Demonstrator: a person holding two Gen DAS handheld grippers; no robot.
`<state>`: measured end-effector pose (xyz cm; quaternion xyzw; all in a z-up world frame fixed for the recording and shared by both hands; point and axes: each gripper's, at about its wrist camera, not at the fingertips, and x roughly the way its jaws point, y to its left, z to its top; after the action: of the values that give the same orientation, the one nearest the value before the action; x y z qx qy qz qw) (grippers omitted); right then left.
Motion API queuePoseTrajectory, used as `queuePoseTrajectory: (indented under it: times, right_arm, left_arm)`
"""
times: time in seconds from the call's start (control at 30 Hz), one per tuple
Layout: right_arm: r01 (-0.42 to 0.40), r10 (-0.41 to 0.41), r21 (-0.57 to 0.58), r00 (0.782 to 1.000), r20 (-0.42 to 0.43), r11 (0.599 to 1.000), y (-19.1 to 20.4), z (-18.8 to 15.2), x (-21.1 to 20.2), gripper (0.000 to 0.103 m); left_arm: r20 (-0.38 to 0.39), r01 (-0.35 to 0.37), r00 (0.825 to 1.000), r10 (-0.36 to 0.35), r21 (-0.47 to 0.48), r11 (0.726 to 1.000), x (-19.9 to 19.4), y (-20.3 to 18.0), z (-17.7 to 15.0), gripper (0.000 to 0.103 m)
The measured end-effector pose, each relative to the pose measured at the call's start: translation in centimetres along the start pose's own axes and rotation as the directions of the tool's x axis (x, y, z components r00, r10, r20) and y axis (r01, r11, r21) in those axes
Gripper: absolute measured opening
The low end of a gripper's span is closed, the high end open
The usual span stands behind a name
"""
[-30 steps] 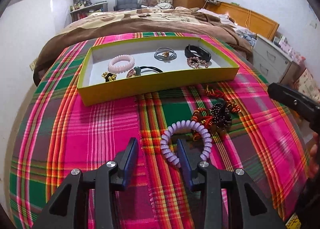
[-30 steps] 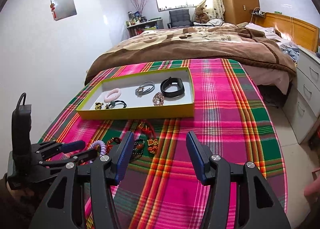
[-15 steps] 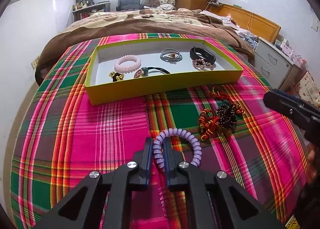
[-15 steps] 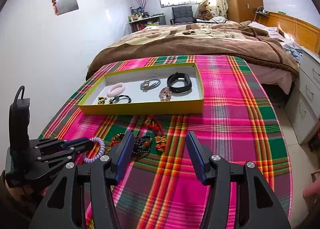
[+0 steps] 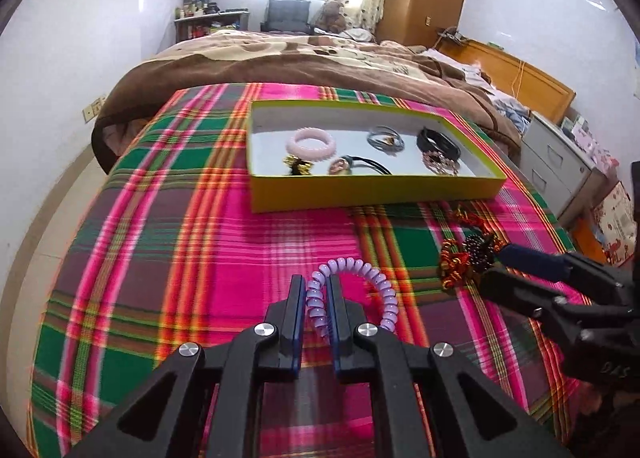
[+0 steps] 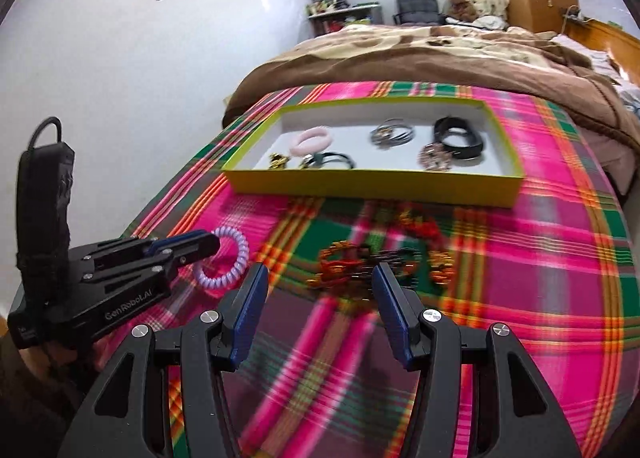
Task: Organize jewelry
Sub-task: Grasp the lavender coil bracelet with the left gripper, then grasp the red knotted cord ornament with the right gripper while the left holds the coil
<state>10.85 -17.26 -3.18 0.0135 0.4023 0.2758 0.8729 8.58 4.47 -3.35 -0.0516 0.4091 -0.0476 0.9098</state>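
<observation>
Nearby, beaded bracelets (image 6: 380, 262); yellow tray (image 6: 376, 190) beyond

Lilac coil bracelet (image 5: 362, 285), yellow-green tray (image 5: 376, 194), plaid cloth (image 5: 200, 242)

Black left claw (image 6: 208, 244) with blue pads, silver screws, white "GenRoboAI" lettering.

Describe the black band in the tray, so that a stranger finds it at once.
On the plaid cloth stands a yellow tray. Look in its far right corner: the black band lies there, behind a small gold ornament. It is the only wide, flat black loop; the black hair tie is thin.
</observation>
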Motion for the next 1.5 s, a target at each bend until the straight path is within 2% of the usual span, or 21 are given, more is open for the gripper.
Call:
queuePoseTrajectory:
  times: [0.17, 0.27, 0.4, 0.47, 0.67, 0.7, 0.73, 1.0, 1.5]
  right_arm:
    - [-0.012, 0.012, 0.004, 0.999, -0.039, 1.000, 0.6, 0.4, 1.7, 0.055]
    - [0.008, -0.008, -0.002, 0.998, -0.059, 1.000, 0.9, 0.6, 2.5, 0.055]
    - [0.123, -0.122, -0.002, 0.988, -0.098, 0.992, 0.7, 0.7, 3.8, 0.055]
    - [0.155, -0.155, -0.002, 0.983, -0.103, 0.988, 0.3, 0.7, 4.2, 0.055]
    - [0.169, -0.167, 0.012, 0.982, -0.083, 0.986, 0.2, 0.8, 4.2, 0.055]
    - [0.171, -0.169, 0.007, 0.982, -0.082, 0.985, 0.3, 0.8, 4.3, 0.053]
    - [0.170, -0.169, 0.003, 0.982, -0.083, 0.985, 0.5, 0.9, 4.4, 0.045]
    - [0.197, -0.197, -0.002, 0.977, -0.082, 0.980, 0.6, 0.8, 4.2, 0.025]
    - [0.172, -0.171, 0.025, 0.985, -0.014, 0.985, 0.6, 0.6, 2.1, 0.021]
  left_arm:
    - [0.006, -0.002, 1.000, 0.003, -0.026, 1.000, -0.5, 1.3, -0.2, 0.010]
    - [0.012, 0.006, 1.000, -0.006, -0.033, 0.999, -0.7, 1.5, -0.2, 0.010]
    - [0.016, 0.020, 1.000, -0.019, -0.040, 0.999, -0.7, 1.7, -0.2, 0.010]
    - [0.015, 0.025, 1.000, -0.024, -0.045, 0.999, -0.6, 1.7, -0.1, 0.010]
    - [0.015, 0.036, 0.999, -0.035, -0.052, 0.998, -0.5, 1.8, 0.0, 0.010]
    - [0.015, 0.036, 0.999, -0.035, -0.051, 0.998, -0.4, 1.8, 0.0, 0.010]
    - [0.016, 0.036, 0.999, -0.036, -0.051, 0.998, -0.4, 1.8, 0.0, 0.010]
    - [0.020, 0.035, 0.999, -0.034, -0.052, 0.998, -0.5, 1.6, 0.2, 0.010]
    - [0.038, 0.034, 0.999, -0.032, -0.031, 0.999, -1.5, 0.7, 0.5, 0.010]
